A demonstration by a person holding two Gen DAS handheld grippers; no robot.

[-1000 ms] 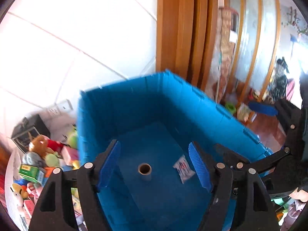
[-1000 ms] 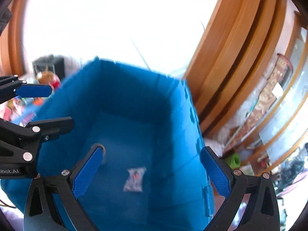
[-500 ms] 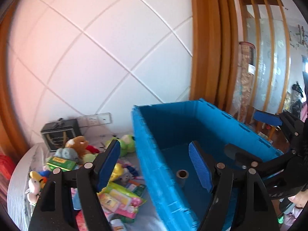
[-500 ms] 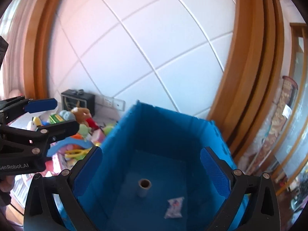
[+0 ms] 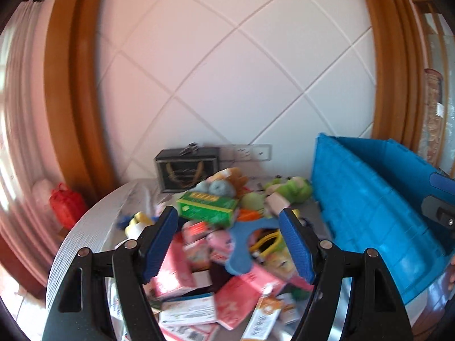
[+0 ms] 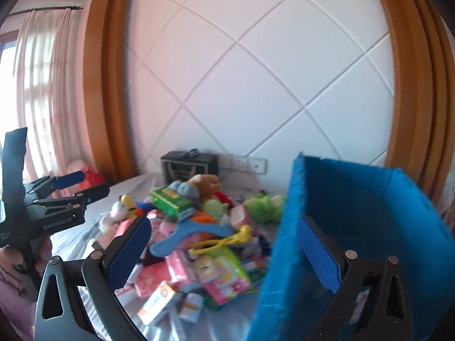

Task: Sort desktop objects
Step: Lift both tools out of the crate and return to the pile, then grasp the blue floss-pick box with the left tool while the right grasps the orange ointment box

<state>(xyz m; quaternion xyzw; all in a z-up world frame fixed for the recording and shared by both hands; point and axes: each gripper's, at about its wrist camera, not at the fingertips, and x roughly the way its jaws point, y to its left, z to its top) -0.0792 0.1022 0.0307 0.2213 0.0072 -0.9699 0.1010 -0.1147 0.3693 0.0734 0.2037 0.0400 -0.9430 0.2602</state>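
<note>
A jumbled pile lies on the grey table (image 5: 85,238): a green box (image 5: 207,209) (image 6: 170,199), a blue boomerang-shaped piece (image 5: 244,244) (image 6: 193,231), a green plush frog (image 5: 293,187) (image 6: 264,204), yellow clips (image 6: 227,238) and pink packets (image 5: 241,289). My left gripper (image 5: 229,241) hangs open above the pile with nothing between its fingers; it also shows at the left in the right wrist view (image 6: 82,187). My right gripper (image 6: 224,253) is open and empty, straddling the near left wall of the blue bin (image 6: 355,221) (image 5: 369,210).
A black box (image 5: 187,169) and a wall socket (image 5: 250,152) stand behind the pile against the white tiled wall. A red bag (image 5: 66,204) sits off the table's left edge. A hand (image 6: 11,255) holds the left gripper.
Both views have swung left, from the inside of the blue bin to the pile of objects. The bin now sits at the right of each view. Both grippers stayed open.
</note>
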